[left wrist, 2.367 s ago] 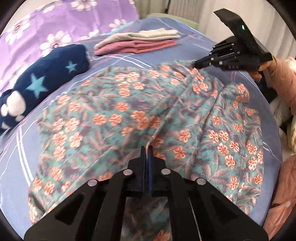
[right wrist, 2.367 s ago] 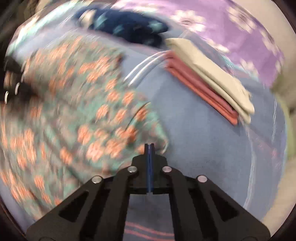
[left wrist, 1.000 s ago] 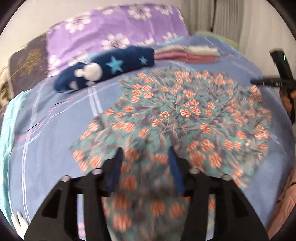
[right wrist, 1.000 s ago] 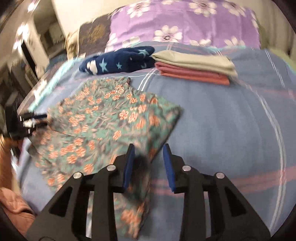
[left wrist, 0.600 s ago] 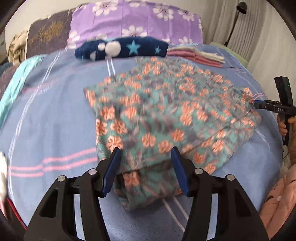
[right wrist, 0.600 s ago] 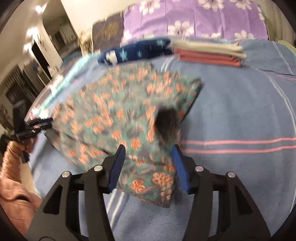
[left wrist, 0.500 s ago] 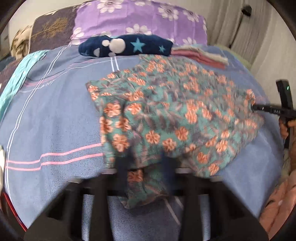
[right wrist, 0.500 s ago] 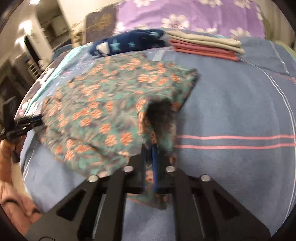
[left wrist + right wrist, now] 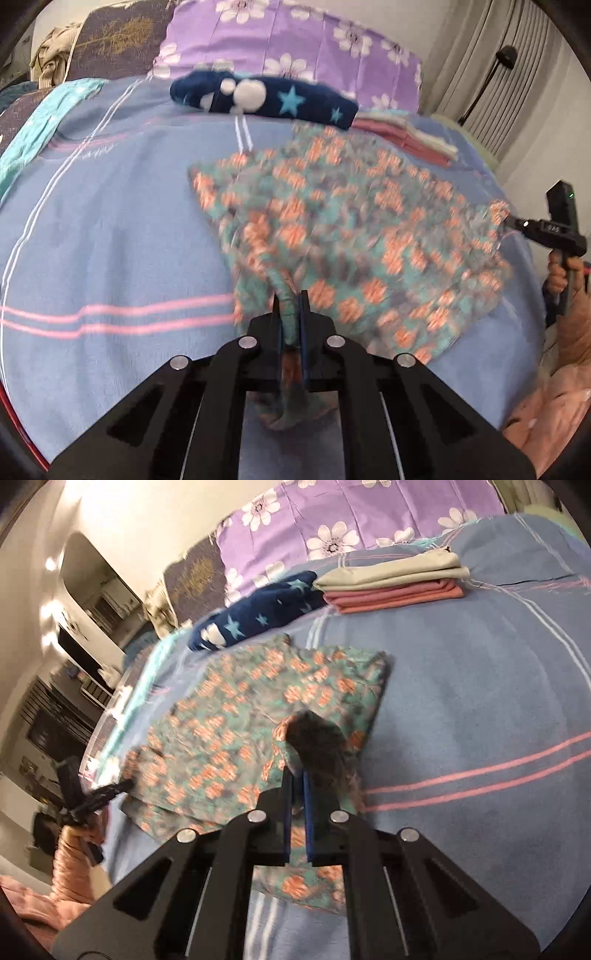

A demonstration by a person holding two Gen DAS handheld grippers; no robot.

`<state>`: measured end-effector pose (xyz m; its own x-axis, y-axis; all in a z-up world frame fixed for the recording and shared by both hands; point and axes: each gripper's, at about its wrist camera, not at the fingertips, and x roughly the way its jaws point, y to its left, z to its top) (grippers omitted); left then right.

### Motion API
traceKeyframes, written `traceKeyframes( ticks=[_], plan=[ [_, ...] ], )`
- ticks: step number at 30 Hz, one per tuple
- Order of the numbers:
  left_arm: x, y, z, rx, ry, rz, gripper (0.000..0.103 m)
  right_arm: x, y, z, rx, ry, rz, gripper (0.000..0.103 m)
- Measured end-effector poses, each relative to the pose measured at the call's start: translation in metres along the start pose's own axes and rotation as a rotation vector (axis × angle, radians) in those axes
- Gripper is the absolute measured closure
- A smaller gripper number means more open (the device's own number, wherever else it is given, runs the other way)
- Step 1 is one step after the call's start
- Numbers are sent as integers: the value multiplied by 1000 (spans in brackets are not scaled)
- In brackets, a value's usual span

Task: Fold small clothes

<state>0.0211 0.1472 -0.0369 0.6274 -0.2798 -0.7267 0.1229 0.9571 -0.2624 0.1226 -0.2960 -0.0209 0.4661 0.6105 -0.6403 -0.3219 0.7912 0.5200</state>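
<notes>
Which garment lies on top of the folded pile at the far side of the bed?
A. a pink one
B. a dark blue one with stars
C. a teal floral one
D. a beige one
D: in the right wrist view the beige folded garment rests on the pink folded garments.

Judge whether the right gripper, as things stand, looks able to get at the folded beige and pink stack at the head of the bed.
Probably not yet. The right gripper is shut on the floral garment, as is the left gripper. The bedspread towards the folded stack looks bare, so it would need to let go first.
</notes>
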Motion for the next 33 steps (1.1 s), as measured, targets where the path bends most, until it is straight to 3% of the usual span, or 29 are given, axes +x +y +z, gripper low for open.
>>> traceKeyframes(
  ticks=[5,8,10,12,13,14,17,20,23,27,28,29,30,31,32,33],
  plan=[
    [-20,1,54,-3,-132,-47,96,-4,2,46,43,-75,52,98],
    [-10,19,93,-32,-186,-27,93,15,-7,86,68,-109,-16,97],
    [12,34,110,-66,-160,19,92,31,-20,101,118,-119,-113,90],
    [38,41,116,-87,-110,81,74,44,-29,104,127,-109,-186,75],
    [42,41,116,-78,-98,97,55,47,-30,103,120,-103,-186,69],
    [46,36,111,-45,-95,111,44,50,-32,100,103,-95,-187,66],
    [53,26,102,59,-69,95,35,56,-33,92,33,-75,-216,56],
    [68,28,99,106,-9,139,32,68,-31,90,-28,-40,-229,56],
    [84,39,103,90,31,146,32,86,-31,99,-55,5,-190,55],
    [101,62,112,-11,49,121,32,112,-37,113,-33,61,-162,48],
    [104,66,113,-30,52,119,37,118,-39,115,-28,73,-160,48],
    [107,70,114,-47,56,117,61,125,-42,118,-24,88,-155,48],
    [110,72,115,-55,64,110,76,129,-42,118,-26,96,-151,49],
    [111,72,116,-58,70,104,95,134,-41,119,-39,107,-139,73],
    [110,69,118,-47,57,97,98,137,-39,118,-55,116,-126,96],
    [105,65,119,-29,34,89,98,135,-36,117,-66,100,-133,96]
  ],
)
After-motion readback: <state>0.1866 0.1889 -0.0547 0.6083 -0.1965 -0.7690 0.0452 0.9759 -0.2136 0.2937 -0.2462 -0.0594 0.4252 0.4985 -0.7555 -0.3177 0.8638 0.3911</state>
